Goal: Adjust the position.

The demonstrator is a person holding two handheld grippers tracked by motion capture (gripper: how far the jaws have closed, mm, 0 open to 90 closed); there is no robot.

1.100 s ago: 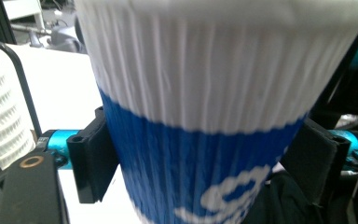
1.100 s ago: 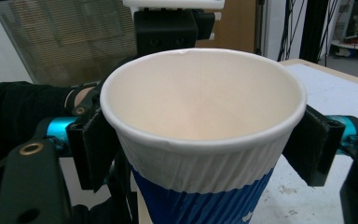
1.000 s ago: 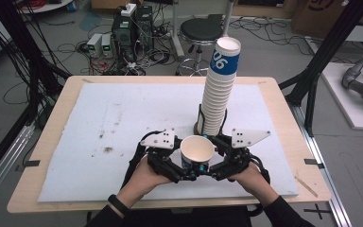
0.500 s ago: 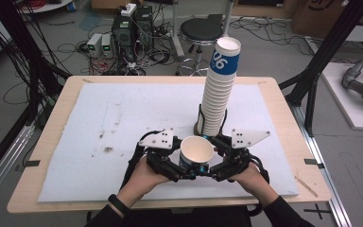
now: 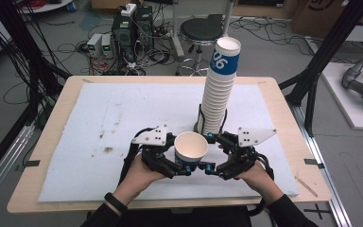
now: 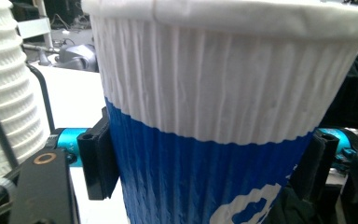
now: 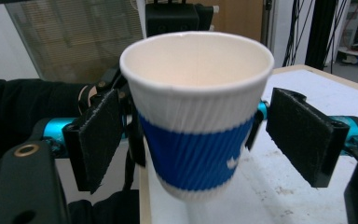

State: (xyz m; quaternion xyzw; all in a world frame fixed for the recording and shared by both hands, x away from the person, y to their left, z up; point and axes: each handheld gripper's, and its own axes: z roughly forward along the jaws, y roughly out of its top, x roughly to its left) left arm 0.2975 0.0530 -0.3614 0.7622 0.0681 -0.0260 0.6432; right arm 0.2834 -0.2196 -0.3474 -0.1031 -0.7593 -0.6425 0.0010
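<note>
Table (image 5: 66, 142) carries a tall cup stack (image 5: 217, 94). Single paper cup (image 5: 190, 150) sits upright just in front of the stack, clamped by left tongs (image 5: 182, 165). Right tongs (image 5: 213, 152) just opened, pads standing off either side of cup.

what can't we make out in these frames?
- Base of the white-and-blue ribbed paper cup: cut off by the bottom edge of the left gripper view.
- Foot of the tall stack of ribbed paper cups: hidden behind the right tool in the high view.
- Printed white logo on the cup: cut off low in the left gripper view, turned away in the right gripper view.
</note>
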